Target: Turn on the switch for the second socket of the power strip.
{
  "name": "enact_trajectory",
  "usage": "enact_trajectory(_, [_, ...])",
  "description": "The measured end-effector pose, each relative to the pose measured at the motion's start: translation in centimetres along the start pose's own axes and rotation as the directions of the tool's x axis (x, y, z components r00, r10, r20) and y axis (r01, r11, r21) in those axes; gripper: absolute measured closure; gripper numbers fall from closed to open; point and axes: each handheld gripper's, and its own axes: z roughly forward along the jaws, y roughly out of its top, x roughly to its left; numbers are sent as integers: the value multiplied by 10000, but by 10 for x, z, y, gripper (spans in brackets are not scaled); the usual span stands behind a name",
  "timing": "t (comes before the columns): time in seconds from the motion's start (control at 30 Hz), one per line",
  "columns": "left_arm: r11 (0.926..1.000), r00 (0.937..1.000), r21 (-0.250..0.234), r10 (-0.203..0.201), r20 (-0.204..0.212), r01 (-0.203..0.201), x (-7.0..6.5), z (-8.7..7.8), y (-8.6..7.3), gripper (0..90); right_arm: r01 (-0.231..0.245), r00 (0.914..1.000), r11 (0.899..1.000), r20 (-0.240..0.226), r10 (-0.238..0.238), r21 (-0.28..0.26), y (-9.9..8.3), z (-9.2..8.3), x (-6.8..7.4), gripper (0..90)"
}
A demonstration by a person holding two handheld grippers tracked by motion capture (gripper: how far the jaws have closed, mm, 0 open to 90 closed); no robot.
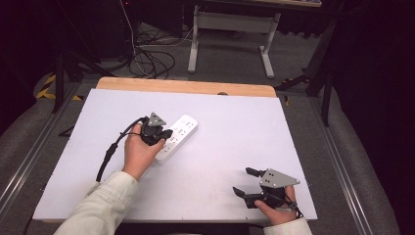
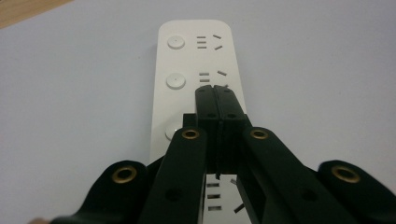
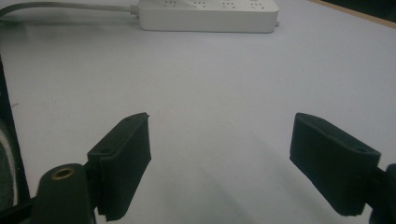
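Note:
A white power strip lies slantwise on the white table top, left of centre. In the left gripper view it runs away from the camera, showing round buttons and socket slots. My left gripper hangs right over the strip's middle, its jaws shut with nothing between them and the tips low over the sockets. Whether they touch the strip I cannot tell. My right gripper stands open near the table's front right, well apart from the strip, with bare table between its jaws.
The strip's grey cord leads off from one end. The white table top has a wooden far edge. Beyond it are floor cables and a white desk frame.

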Motion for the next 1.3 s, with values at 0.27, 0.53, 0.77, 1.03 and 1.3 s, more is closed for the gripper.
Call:
enact_trajectory(0.27, [9994, 9994, -332, -82, 325, 93, -5, -12, 3, 900, 2, 10000, 10000, 5, -2, 7, 0, 0, 0, 209])
enact_trajectory(0.53, [9987, 9997, -499, 118, 209, -108, -4, -24, 4, 900, 8, 10000, 10000, 22, -8, 25, 0, 0, 0, 209])
enact_trajectory(0.77, [9969, 9979, -782, 17, 651, 34, -2, -31, 4, 802, -1, 10000, 10000, 38, 0, 21, 0, 0, 0, 208])
enact_trajectory(1.03, [9894, 9950, -1452, 97, 998, 50, -5, -57, 5, 523, -13, 10000, 10000, 97, 13, -13, -1, -2, -1, 207])
enact_trajectory(1.3, [9855, 9959, -1674, 433, 800, -294, -9, -89, -2, 355, 7, 10000, 10000, 95, -7, 31, 0, -1, 0, 205])
